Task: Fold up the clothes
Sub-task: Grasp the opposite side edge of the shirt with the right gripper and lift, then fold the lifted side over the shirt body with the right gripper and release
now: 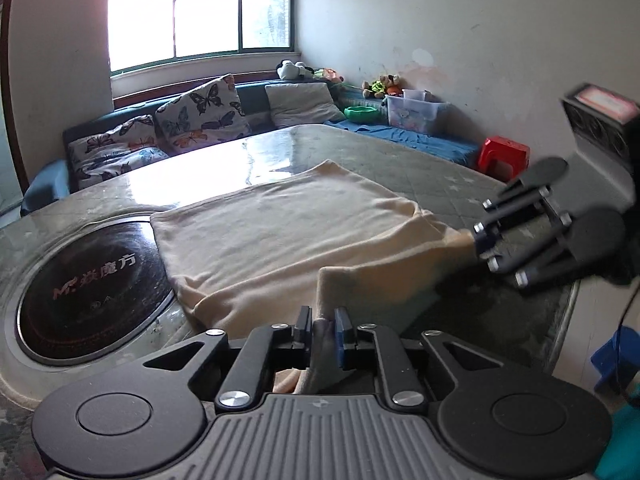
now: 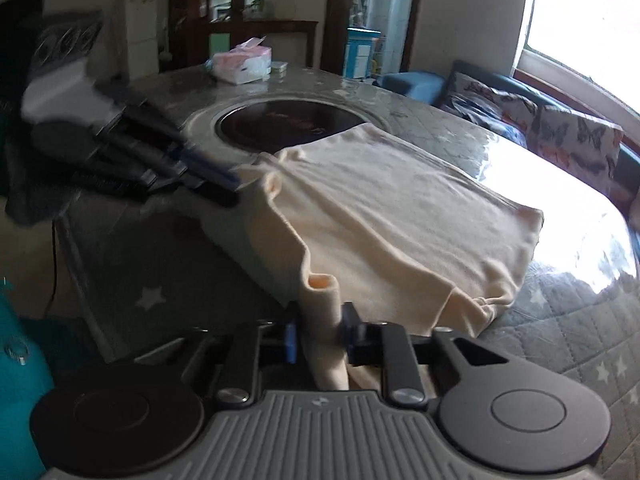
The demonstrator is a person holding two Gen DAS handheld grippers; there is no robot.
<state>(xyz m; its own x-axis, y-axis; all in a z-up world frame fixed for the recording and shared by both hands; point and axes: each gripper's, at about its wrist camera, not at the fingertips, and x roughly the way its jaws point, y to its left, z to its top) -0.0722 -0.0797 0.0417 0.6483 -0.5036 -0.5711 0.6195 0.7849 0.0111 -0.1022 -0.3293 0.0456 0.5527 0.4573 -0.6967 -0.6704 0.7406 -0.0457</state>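
A cream garment point(image 1: 280, 232) lies mostly flat on the glass-topped table point(image 1: 460, 176), its near edge lifted. My left gripper point(image 1: 323, 326) is shut on one near corner of the cream garment, cloth bunched between its jaws. My right gripper point(image 1: 478, 246) shows at the right of the left wrist view, shut on the other near corner. In the right wrist view the right gripper point(image 2: 320, 332) pinches a fold of the garment point(image 2: 384, 208), and the left gripper point(image 2: 234, 184) holds the far corner, blurred.
A round black hob point(image 1: 92, 280) is set into the table left of the garment. A tissue box point(image 2: 242, 64) stands at the table's far side. A sofa with butterfly cushions point(image 1: 200, 112), a red stool point(image 1: 504, 156) and a plastic bin point(image 1: 416, 112) stand beyond.
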